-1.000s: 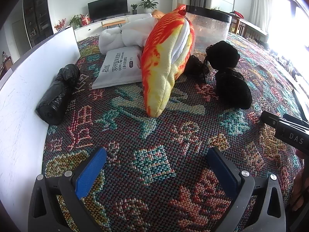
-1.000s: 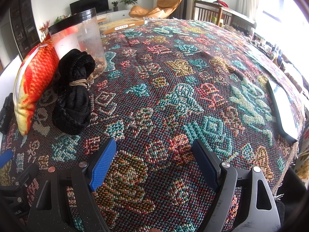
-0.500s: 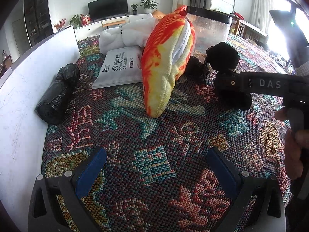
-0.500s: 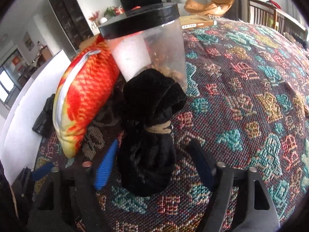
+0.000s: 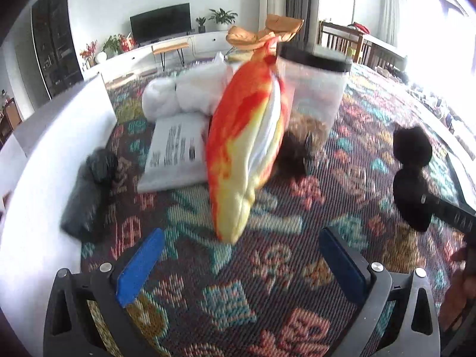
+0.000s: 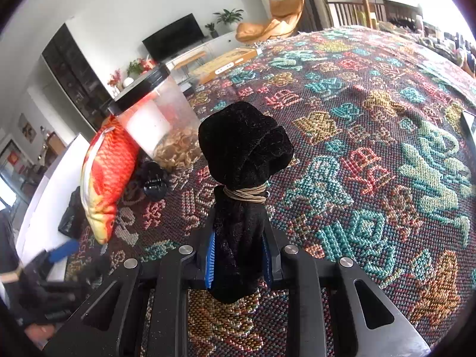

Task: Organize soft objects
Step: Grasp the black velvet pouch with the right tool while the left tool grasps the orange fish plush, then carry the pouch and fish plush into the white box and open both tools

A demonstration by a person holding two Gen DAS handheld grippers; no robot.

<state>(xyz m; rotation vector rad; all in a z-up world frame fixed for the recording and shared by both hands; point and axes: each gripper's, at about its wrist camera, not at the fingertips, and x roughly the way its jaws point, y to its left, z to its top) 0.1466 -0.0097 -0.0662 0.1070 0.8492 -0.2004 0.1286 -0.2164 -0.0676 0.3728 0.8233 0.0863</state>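
My right gripper (image 6: pixel 238 255) is shut on a black velvet pouch (image 6: pixel 242 160) tied with a tan cord and holds it above the patterned cloth; the pouch also shows at the right of the left wrist view (image 5: pixel 412 175). My left gripper (image 5: pixel 238 264) is open and empty, just in front of an orange and yellow fish plush (image 5: pixel 250 145) that leans on a clear jar with a black lid (image 5: pixel 315 86). The plush (image 6: pixel 105 175) and the jar (image 6: pixel 154 119) also show in the right wrist view.
A white printed pillow pack (image 5: pixel 175 151) and a white soft bundle (image 5: pixel 184 95) lie behind the plush. A black bag (image 5: pixel 86 190) lies along a white board (image 5: pixel 44 154) at the left. A black hair clip (image 6: pixel 153 183) lies by the jar. A dark tablet (image 6: pixel 470 128) lies at the far right.
My right gripper moved in around the black pouch, shut on it and lifted it to the right. My left gripper moved forward toward the fish plush and stayed open.
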